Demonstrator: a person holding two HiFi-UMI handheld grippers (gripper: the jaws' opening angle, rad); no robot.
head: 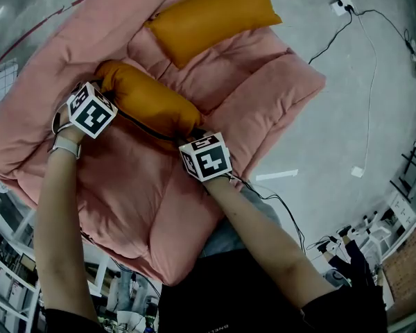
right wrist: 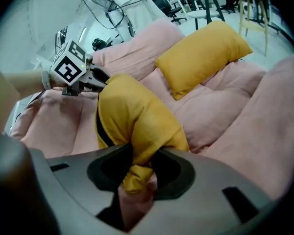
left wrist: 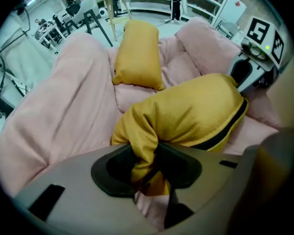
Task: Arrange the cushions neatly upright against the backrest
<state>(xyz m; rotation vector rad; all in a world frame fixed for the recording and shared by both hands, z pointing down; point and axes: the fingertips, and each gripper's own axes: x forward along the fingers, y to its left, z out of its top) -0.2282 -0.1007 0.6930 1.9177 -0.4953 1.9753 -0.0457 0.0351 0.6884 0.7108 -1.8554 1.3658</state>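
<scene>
A mustard-yellow cushion (head: 149,99) with a dark zip edge lies across the seat of the pink sofa (head: 125,200), held at both ends. My left gripper (left wrist: 146,168) is shut on a bunched corner of this cushion (left wrist: 191,114). My right gripper (right wrist: 139,168) pinches the opposite corner of the same cushion (right wrist: 132,116), with fabric squeezed between its jaws. In the head view the left gripper (head: 100,92) sits at the cushion's left end and the right gripper (head: 194,136) at its right end. A second yellow cushion (head: 211,16) leans against the backrest further back.
The sofa's padded arms rise on both sides of the seat (right wrist: 264,131). On the grey floor to the right lie cables, a power strip (head: 343,5) and a white strip (head: 277,175). Chairs and shelving (left wrist: 112,6) stand behind the sofa.
</scene>
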